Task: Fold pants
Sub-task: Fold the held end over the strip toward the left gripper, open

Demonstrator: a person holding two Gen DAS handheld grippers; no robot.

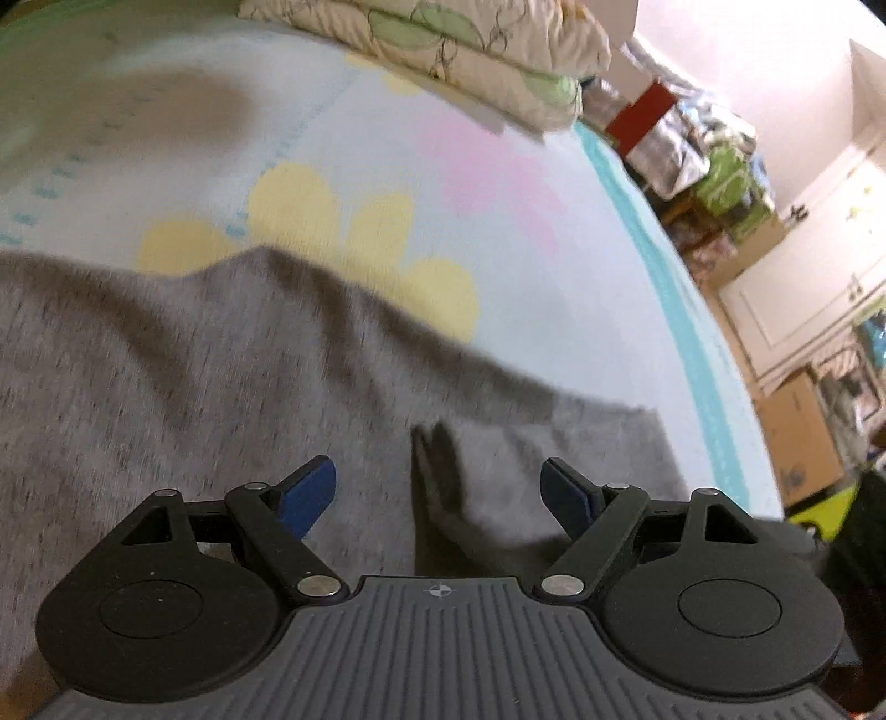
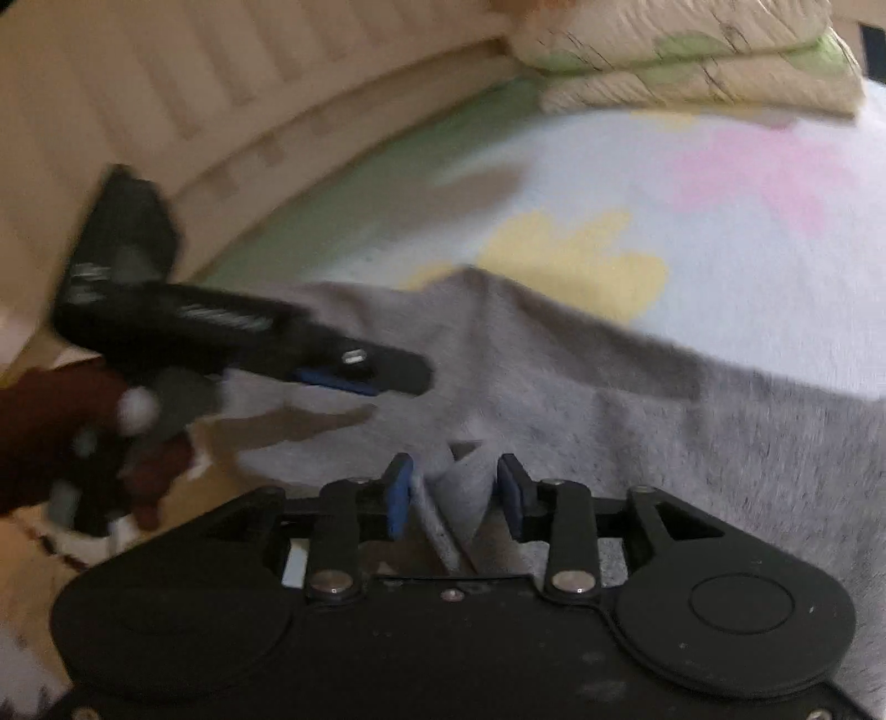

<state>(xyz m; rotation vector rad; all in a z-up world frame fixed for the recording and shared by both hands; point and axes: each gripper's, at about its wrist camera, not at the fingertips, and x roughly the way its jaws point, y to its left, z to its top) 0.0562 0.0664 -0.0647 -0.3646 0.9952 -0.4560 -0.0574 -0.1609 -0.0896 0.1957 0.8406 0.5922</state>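
Grey pants (image 1: 221,387) lie spread over a pale bed sheet (image 1: 498,249) printed with yellow and pink shapes. My left gripper (image 1: 440,487) hovers low over the cloth, its blue pads wide apart with nothing between them. In the right wrist view the pants (image 2: 609,399) fill the lower half. My right gripper (image 2: 455,493) has its pads apart, and a raised fold of the grey cloth (image 2: 443,526) stands between them, close to the left pad and not pinched. The left gripper (image 2: 387,379) shows at the left, held by a hand in a dark red sleeve (image 2: 33,432).
A folded floral quilt (image 1: 470,50) lies at the far end of the bed. The bed's teal edge (image 1: 664,277) runs along the right, with cardboard boxes (image 1: 797,443) and clutter on the floor beyond. A beige slatted wall (image 2: 166,111) borders the bed's left side.
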